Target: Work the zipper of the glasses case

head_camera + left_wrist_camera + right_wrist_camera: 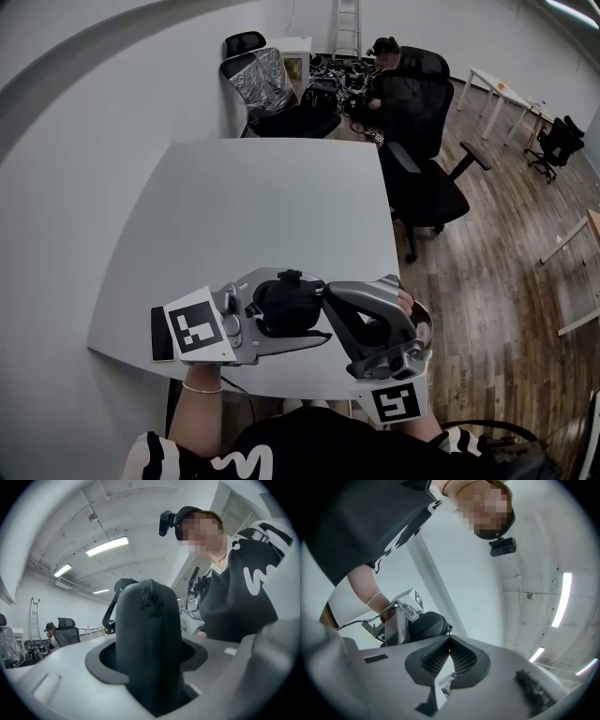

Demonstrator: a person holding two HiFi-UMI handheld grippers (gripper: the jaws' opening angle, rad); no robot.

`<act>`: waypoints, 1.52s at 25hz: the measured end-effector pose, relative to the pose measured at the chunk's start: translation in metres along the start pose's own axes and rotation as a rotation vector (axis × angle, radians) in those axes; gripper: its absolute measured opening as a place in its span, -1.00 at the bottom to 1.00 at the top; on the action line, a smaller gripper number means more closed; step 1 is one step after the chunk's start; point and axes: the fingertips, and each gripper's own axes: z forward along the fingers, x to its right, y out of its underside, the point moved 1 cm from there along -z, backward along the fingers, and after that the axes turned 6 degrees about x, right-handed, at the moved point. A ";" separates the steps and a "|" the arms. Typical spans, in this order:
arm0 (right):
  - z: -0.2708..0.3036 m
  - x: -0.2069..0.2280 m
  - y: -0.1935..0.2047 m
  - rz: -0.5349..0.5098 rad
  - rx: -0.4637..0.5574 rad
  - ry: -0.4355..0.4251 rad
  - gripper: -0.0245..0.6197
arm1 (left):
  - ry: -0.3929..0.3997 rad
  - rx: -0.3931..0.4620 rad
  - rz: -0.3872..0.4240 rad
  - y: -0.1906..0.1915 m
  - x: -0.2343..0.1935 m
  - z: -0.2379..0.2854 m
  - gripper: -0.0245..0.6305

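White table (262, 206) lay below; the left gripper (147, 667) clamped a black oval glasses case (286, 305), the right gripper (449, 641) pinched shut at its end; zipper travel looked hardly begun.

1. Glasses case (286, 305): matt black, cloth-like skin, faintly grainy; stitched zipper (149, 592) along the top seam.
2. Left gripper (281, 314): smooth grey plastic, matt, with a dull sheen.
3. Right gripper (449, 641): same moulded grey plastic; pads (464, 660) dark, ribbed, rubbery-looking.
4. Marker cube (197, 328): flat black-and-white print, matt.
5. Table (262, 206): pale top, smooth, matt.
6. Floor (506, 272): brown wood planks, slight gloss.
7. Office chair (417, 141): matt black, cloth or mesh, hard to tell which.
8. Wrapped chair (262, 80): crinkled, shiny clear film.
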 end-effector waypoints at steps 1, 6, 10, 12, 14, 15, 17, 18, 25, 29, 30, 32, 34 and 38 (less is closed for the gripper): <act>0.000 -0.001 0.001 -0.004 -0.008 0.004 -0.90 | 0.004 0.000 -0.019 0.001 0.000 0.000 -0.08; -0.002 -0.001 0.005 -0.002 -0.022 0.015 -0.90 | 0.042 0.008 -0.065 -0.002 0.003 0.001 -0.10; 0.000 -0.004 0.010 -0.008 -0.039 -0.005 -0.91 | 0.074 0.145 -0.070 -0.026 -0.004 -0.006 -0.10; -0.001 -0.006 0.014 -0.004 -0.049 -0.009 -0.91 | 0.072 0.191 -0.061 -0.038 -0.007 -0.007 -0.10; -0.006 -0.011 0.019 0.006 -0.061 -0.015 -0.91 | 0.058 0.213 -0.054 -0.044 -0.009 -0.007 -0.09; -0.008 -0.015 0.023 0.011 -0.071 -0.019 -0.91 | 0.046 0.227 -0.049 -0.046 -0.011 -0.008 -0.09; -0.009 -0.021 0.030 0.026 -0.088 -0.026 -0.91 | 0.023 0.242 -0.039 -0.050 -0.017 -0.010 -0.09; -0.008 -0.023 0.032 0.036 -0.094 -0.026 -0.91 | 0.021 0.247 -0.036 -0.053 -0.018 -0.010 -0.09; -0.008 -0.040 0.058 0.105 -0.142 -0.037 -0.91 | -0.006 0.289 0.002 -0.069 -0.032 -0.011 -0.09; -0.008 -0.060 0.072 0.171 -0.173 -0.066 -0.91 | -0.030 0.298 0.007 -0.071 -0.038 -0.012 -0.09; -0.007 -0.063 0.075 0.192 -0.176 -0.072 -0.91 | -0.035 0.300 0.008 -0.071 -0.040 -0.011 -0.09; -0.005 -0.069 0.077 0.227 -0.169 -0.077 -0.91 | -0.040 0.314 0.006 -0.074 -0.041 -0.010 -0.09; -0.003 -0.075 0.076 0.271 -0.148 -0.067 -0.91 | -0.045 0.325 0.004 -0.076 -0.042 -0.009 -0.09; 0.002 -0.080 0.072 0.346 -0.126 -0.055 -0.91 | -0.057 0.325 0.009 -0.077 -0.043 -0.008 -0.09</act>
